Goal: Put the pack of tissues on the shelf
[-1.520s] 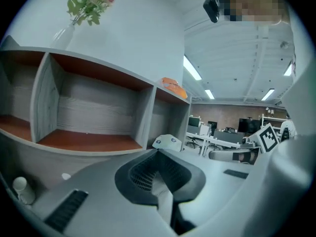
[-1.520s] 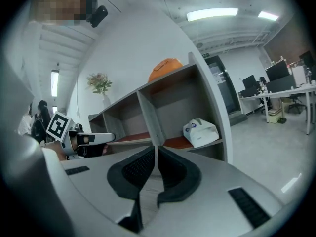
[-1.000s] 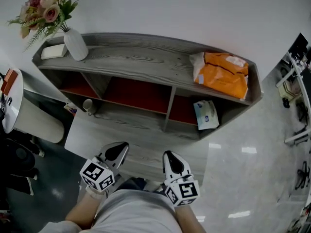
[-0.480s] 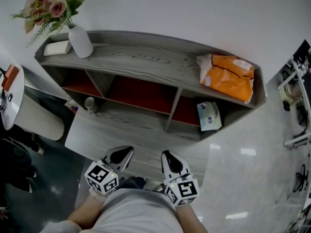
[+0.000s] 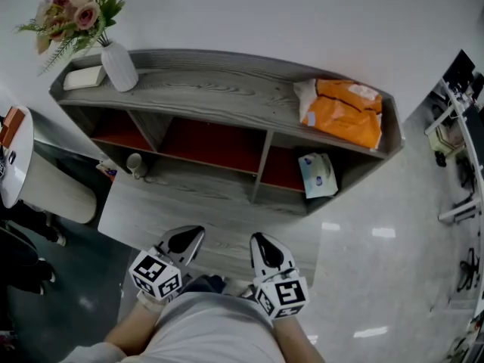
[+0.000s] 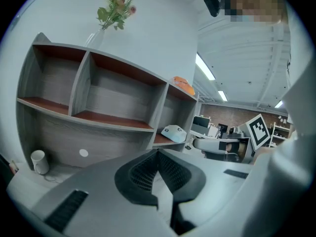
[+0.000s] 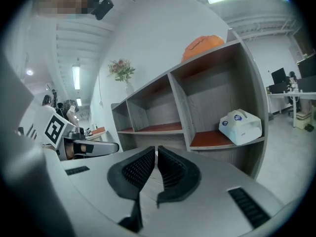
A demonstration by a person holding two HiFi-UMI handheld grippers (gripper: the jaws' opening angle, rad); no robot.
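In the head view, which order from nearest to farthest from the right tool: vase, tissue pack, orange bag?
1. Tissue pack, lower right compartment, nearest the right tool.
2. Orange bag, shelf top, right end.
3. Vase, shelf top, left end.

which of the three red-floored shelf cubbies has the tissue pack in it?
The right compartment, under the orange bag: the tissue pack lies in it. The middle compartment and left compartment show bare red board.
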